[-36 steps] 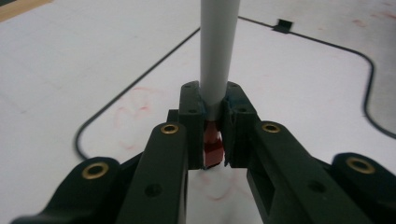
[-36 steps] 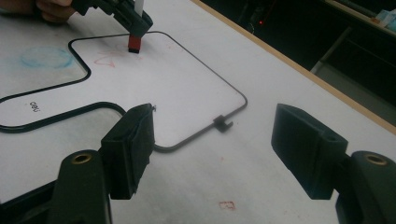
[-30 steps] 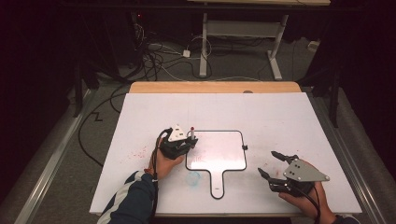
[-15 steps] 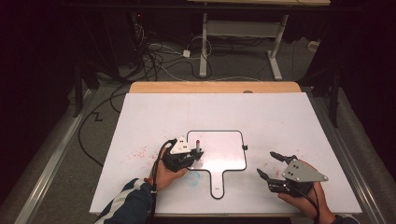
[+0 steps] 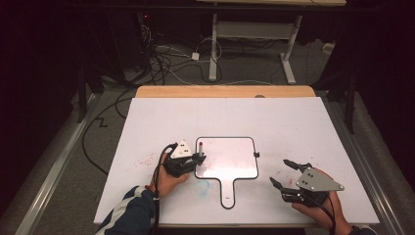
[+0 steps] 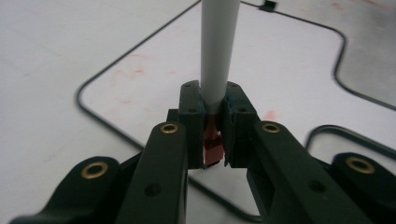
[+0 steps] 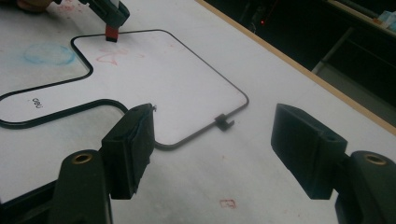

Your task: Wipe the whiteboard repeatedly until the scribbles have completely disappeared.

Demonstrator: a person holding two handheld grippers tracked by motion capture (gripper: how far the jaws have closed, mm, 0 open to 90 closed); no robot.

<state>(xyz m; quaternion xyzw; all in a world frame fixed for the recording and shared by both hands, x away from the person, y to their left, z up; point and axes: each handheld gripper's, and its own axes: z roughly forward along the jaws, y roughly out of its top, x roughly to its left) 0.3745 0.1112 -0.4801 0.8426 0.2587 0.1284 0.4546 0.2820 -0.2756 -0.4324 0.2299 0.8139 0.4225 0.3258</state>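
Note:
A small white board (image 5: 227,156) with a thin black rim and a handle lies flat on the white table (image 5: 293,122). My left gripper (image 5: 199,159) is at the board's left edge, shut on a white marker (image 5: 200,149) that stands nearly upright. In the left gripper view the pads (image 6: 233,116) clamp the marker's barrel (image 6: 217,51) over the board (image 6: 280,56). The right gripper view shows its red end (image 7: 111,33) down on the board (image 7: 154,79) beside a red scribble (image 7: 112,55). My right gripper (image 5: 280,171) rests open right of the handle, and nothing lies between the jaws of the right gripper (image 7: 212,140).
A blue scribbled ring (image 5: 203,187) marks the table left of the handle, and faint red smudges (image 5: 147,159) lie farther left. A small black clip (image 5: 256,154) sits on the board's right rim. The table's far edge is a wooden strip (image 5: 225,91); cables cross the floor behind.
My left gripper with the marker has slid a little toward the near side along the board's left edge. The right gripper has stayed put.

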